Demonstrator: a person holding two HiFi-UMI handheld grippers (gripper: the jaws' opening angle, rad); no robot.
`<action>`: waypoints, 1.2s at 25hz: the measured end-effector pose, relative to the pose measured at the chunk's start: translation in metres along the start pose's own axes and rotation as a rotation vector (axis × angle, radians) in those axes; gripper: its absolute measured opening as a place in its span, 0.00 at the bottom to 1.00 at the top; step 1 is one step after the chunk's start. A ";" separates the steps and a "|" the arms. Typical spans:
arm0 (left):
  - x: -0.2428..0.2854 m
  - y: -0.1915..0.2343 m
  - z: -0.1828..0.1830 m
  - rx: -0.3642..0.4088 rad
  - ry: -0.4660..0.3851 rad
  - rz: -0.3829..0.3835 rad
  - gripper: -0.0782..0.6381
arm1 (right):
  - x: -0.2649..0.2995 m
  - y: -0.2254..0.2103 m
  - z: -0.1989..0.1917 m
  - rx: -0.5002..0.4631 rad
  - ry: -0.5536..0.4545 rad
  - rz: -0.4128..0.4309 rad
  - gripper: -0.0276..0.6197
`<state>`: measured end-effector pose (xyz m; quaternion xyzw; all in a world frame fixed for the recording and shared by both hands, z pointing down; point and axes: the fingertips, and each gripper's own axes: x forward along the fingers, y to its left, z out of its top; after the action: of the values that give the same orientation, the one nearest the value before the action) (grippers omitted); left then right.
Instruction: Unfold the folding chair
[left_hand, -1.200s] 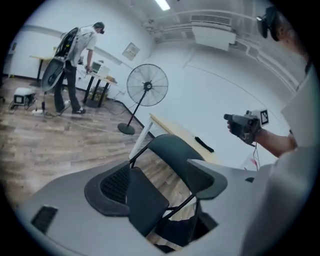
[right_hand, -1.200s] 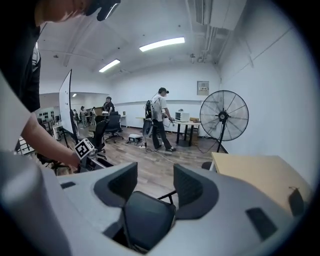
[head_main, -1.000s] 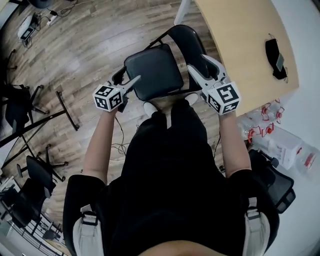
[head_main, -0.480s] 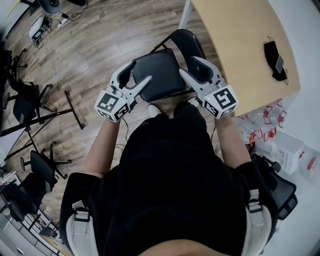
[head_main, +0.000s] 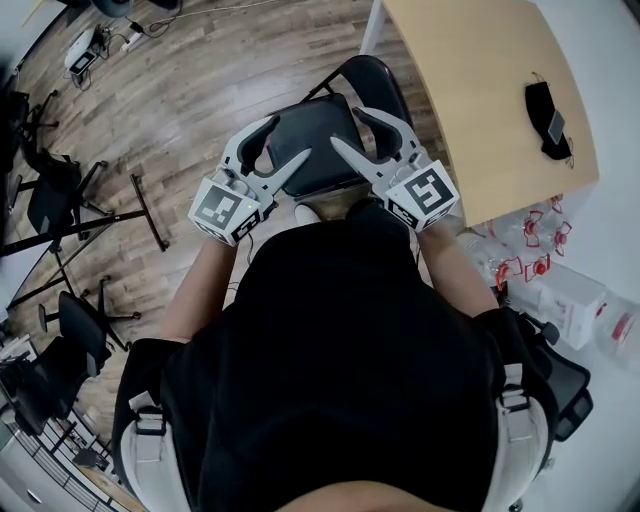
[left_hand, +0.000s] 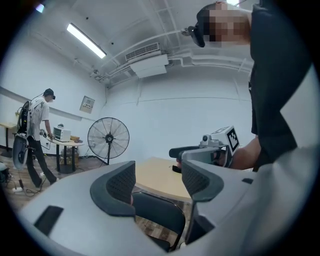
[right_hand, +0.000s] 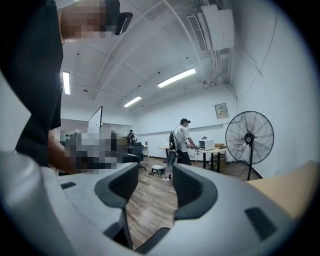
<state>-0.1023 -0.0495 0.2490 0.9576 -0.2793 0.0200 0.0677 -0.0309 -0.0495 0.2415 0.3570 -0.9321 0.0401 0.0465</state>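
Observation:
The black folding chair (head_main: 312, 140) stands unfolded on the wooden floor, its seat level and its backrest (head_main: 378, 82) toward the table. My left gripper (head_main: 281, 146) hovers over the seat's left side. Its jaws have just been closing partway, they stand open and nothing is between them. My right gripper (head_main: 348, 131) hangs above the seat's right side, also open and empty. In the left gripper view the left gripper (left_hand: 157, 182) points level at the backrest (left_hand: 161, 216) below, with the right gripper (left_hand: 215, 147) beyond. The right gripper (right_hand: 155, 187) looks out over the floor.
A light wooden table (head_main: 480, 90) stands right behind the chair, with a black item (head_main: 548, 118) on it. Office chairs and stands (head_main: 60, 200) sit at the left. A standing fan (left_hand: 108, 137) and a person (left_hand: 37, 130) are farther off.
Both grippers have risen away from the chair's sides and come together over the seat. The left gripper's jaws have narrowed. The chair stays put.

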 end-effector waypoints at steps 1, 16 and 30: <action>-0.002 -0.003 -0.001 -0.004 -0.003 -0.003 0.50 | -0.001 0.001 -0.001 0.000 0.005 0.003 0.37; -0.022 -0.003 -0.007 0.023 -0.008 0.062 0.43 | -0.001 0.013 -0.004 0.026 0.007 0.021 0.36; -0.016 0.012 -0.013 0.021 0.002 0.077 0.41 | 0.006 0.004 -0.008 0.033 0.008 0.010 0.36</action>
<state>-0.1224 -0.0491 0.2624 0.9469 -0.3154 0.0266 0.0573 -0.0377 -0.0501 0.2497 0.3529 -0.9329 0.0571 0.0441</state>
